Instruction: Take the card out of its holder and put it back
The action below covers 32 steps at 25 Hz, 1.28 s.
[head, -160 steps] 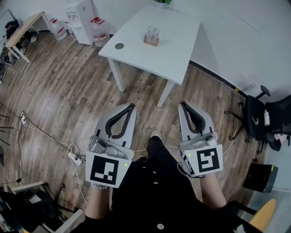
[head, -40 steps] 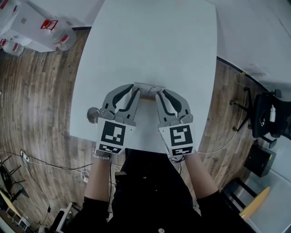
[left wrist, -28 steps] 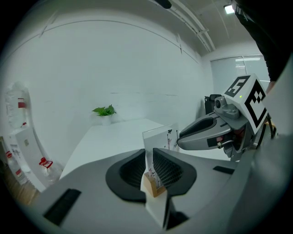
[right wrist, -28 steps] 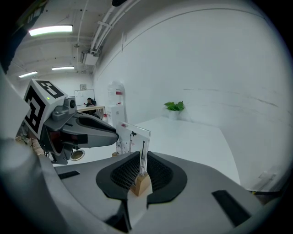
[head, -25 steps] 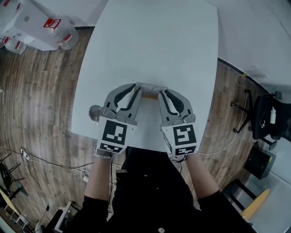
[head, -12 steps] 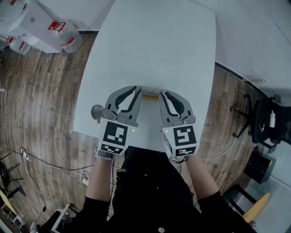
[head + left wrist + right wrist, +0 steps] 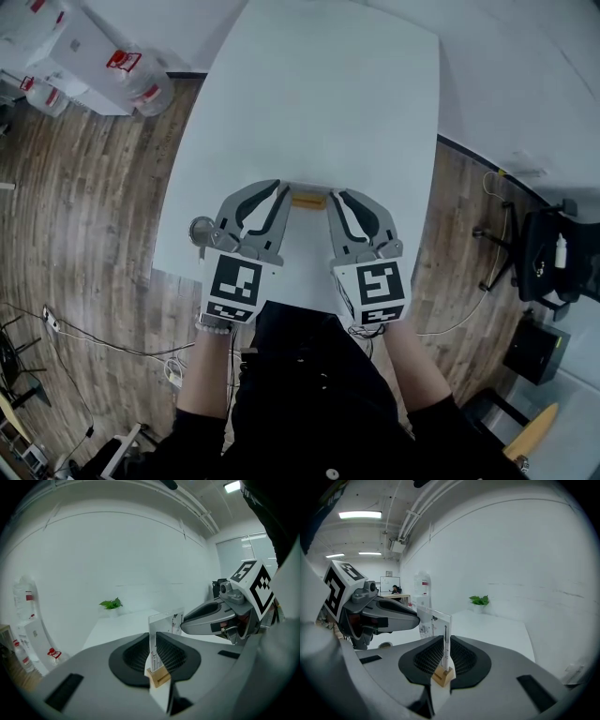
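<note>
The wooden floor [image 7: 84, 206] fills the head view's 9 o'clock side, and the white table [image 7: 309, 94] runs from the centre toward 12 o'clock. The person's dark-clothed torso [image 7: 309, 394] takes up 6 o'clock, with both forearms reaching up to the table's near edge. A black office chair [image 7: 553, 253] stands on the floor at 3 o'clock, well apart from the table. Water jugs [image 7: 145, 80] with red labels sit at 10 o'clock, beside the table's far left corner.

The left gripper [image 7: 281, 190] and the right gripper [image 7: 333, 195] lie side by side over the near part of the table, their tips pointing toward 12 o'clock and angled toward each other. Between the tips stands the card [image 7: 433, 620], a clear upright sheet with small print, seated in the slot of its holder [image 7: 308, 200], a small wooden block resting on the table.

In the left gripper view, the jaws are closed on the card's left edge, the pads [image 7: 133, 656] tight against both faces, with the block's end just below at 6 o'clock. In the right gripper view, the jaws are likewise pressed against both faces of the card's right edge, above the block.

A small round disc [image 7: 201, 228] lies at the table's edge at 9 o'clock of the left gripper. A green plant [image 7: 111, 603] sits at the table's far end.
</note>
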Each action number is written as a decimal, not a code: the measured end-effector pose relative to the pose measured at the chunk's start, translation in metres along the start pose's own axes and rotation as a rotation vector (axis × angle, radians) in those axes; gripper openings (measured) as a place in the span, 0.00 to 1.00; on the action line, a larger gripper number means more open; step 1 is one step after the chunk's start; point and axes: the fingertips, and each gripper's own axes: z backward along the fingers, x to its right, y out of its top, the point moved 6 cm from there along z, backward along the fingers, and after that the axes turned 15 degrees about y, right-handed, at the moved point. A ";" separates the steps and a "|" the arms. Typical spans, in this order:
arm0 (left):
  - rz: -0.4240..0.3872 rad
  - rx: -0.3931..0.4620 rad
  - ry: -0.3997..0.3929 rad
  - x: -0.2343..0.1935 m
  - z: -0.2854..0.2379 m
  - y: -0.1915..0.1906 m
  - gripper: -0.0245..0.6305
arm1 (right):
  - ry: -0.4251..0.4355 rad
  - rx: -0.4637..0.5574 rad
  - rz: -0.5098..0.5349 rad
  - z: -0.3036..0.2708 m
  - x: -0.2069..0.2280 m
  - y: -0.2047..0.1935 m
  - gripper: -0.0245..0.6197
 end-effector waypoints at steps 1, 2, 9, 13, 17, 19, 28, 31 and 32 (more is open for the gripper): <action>-0.002 0.004 0.003 0.000 0.002 0.003 0.12 | 0.000 0.006 0.004 0.002 0.000 0.002 0.15; -0.005 0.008 0.007 0.000 0.003 0.005 0.12 | 0.000 0.011 0.009 0.004 -0.001 0.005 0.15; -0.004 0.037 0.035 -0.002 0.016 0.027 0.12 | 0.005 0.043 0.051 0.017 -0.005 0.027 0.15; -0.009 0.059 0.051 -0.004 0.027 0.043 0.12 | 0.006 0.075 0.073 0.027 -0.010 0.045 0.15; -0.018 0.085 0.063 -0.004 0.038 0.061 0.12 | 0.001 0.101 0.106 0.040 -0.015 0.060 0.15; -0.029 0.097 0.066 -0.005 0.044 0.071 0.12 | -0.001 0.114 0.122 0.047 -0.018 0.068 0.15; -0.062 0.155 0.087 -0.013 0.065 0.104 0.12 | 0.010 0.140 0.172 0.063 -0.028 0.099 0.15; -0.072 0.172 0.098 -0.013 0.071 0.112 0.11 | 0.013 0.153 0.187 0.069 -0.031 0.107 0.15; -0.066 0.172 0.103 -0.012 0.073 0.115 0.11 | 0.013 0.158 0.191 0.072 -0.031 0.109 0.15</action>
